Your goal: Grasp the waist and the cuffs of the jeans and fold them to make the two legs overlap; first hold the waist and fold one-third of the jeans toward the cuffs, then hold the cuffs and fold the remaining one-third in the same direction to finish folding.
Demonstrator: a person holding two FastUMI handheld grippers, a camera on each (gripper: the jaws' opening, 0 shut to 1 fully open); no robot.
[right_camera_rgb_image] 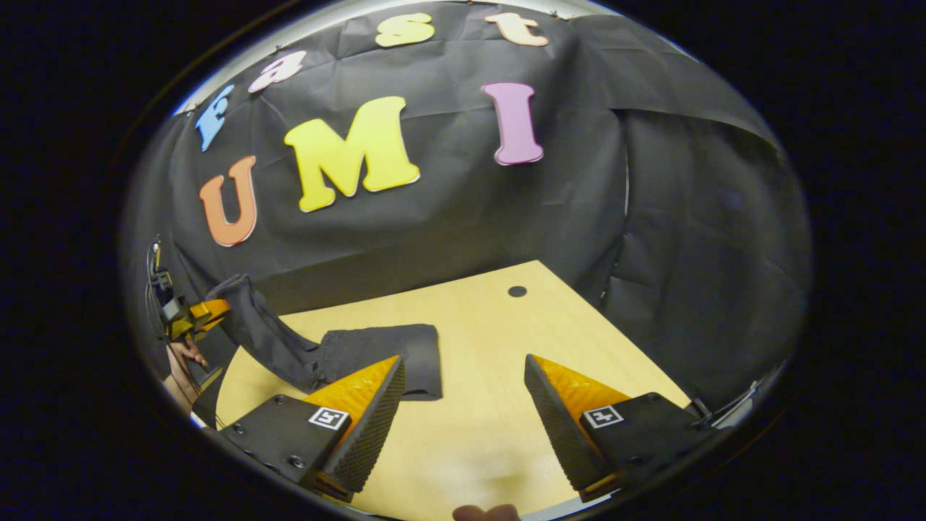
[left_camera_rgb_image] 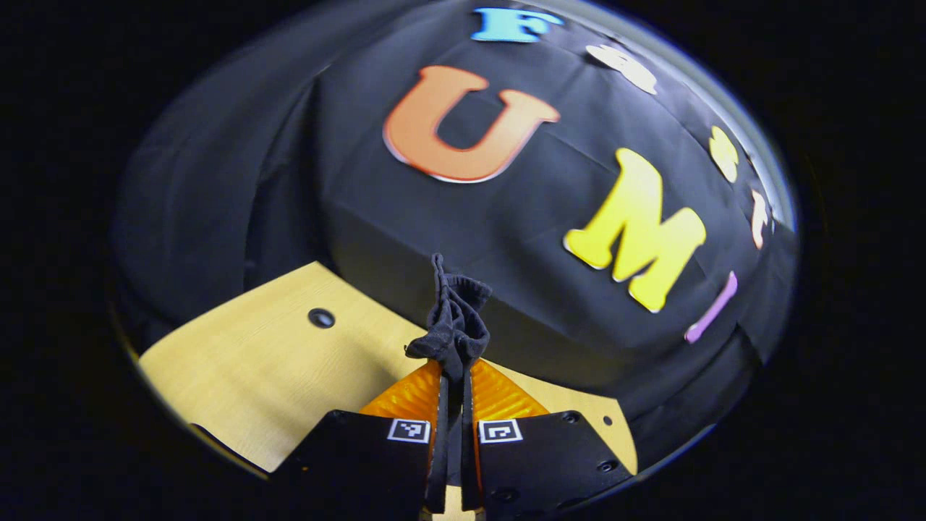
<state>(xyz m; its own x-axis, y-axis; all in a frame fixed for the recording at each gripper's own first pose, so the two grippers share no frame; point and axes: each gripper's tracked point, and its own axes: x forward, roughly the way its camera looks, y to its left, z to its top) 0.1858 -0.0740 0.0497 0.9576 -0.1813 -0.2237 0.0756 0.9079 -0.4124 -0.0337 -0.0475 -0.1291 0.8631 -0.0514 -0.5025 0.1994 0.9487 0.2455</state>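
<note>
The left claw (left_camera_rgb_image: 453, 376) is clenched on a bunched end of the dark jeans (left_camera_rgb_image: 452, 318), lifted above the wooden table (left_camera_rgb_image: 253, 362). In the right gripper view, the rest of the jeans (right_camera_rgb_image: 383, 354) lies on the table (right_camera_rgb_image: 492, 434), with the right claw (right_camera_rgb_image: 463, 394) released, hovering just beside them.

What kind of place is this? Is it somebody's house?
Probably not a house: it looks like a small recording booth. Black cloth hangs as walls around a bare wooden table, and the dark jeans are being handled with two grippers, left and right.
</note>
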